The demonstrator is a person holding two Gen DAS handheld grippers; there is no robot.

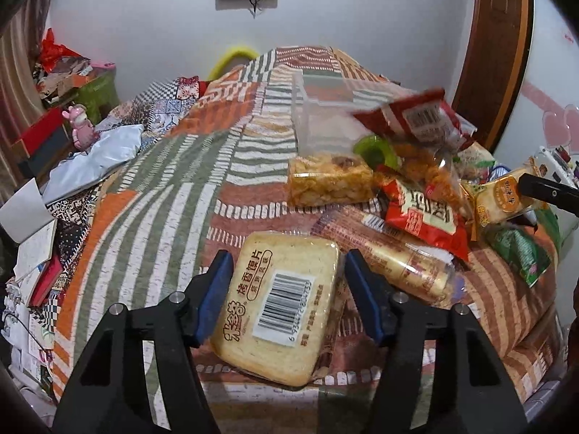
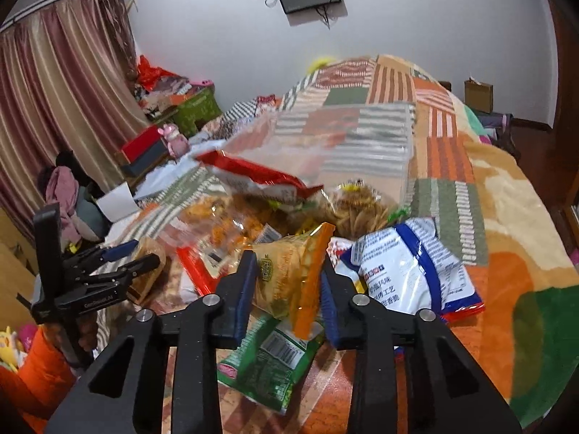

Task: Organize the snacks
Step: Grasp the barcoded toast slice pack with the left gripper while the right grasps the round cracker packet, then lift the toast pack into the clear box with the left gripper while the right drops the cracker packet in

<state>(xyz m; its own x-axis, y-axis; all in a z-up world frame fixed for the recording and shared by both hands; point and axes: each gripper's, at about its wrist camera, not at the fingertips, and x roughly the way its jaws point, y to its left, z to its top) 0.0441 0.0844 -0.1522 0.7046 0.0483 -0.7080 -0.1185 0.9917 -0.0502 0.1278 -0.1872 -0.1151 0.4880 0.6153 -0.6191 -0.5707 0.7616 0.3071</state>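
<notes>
My left gripper (image 1: 286, 282) is shut on a tan pack of baked bread slices (image 1: 278, 307) with a barcode label, held just above the patchwork bedspread (image 1: 152, 195). My right gripper (image 2: 287, 276) is shut on a small orange-and-yellow snack pack (image 2: 289, 278) and holds it over a green packet (image 2: 271, 365). A heap of snacks lies ahead: a peanut brittle bar (image 1: 331, 181), red bags (image 1: 423, 213), a blue-and-white bag (image 2: 405, 267). A clear plastic box (image 1: 325, 112) stands behind the heap.
The left gripper also shows in the right wrist view (image 2: 119, 256), at the left. Books and papers (image 1: 32, 253) lie beside the bed at the left. Boxes and a pink figurine (image 1: 81, 126) stand near the curtain. A wooden headboard (image 1: 495, 54) rises at the right.
</notes>
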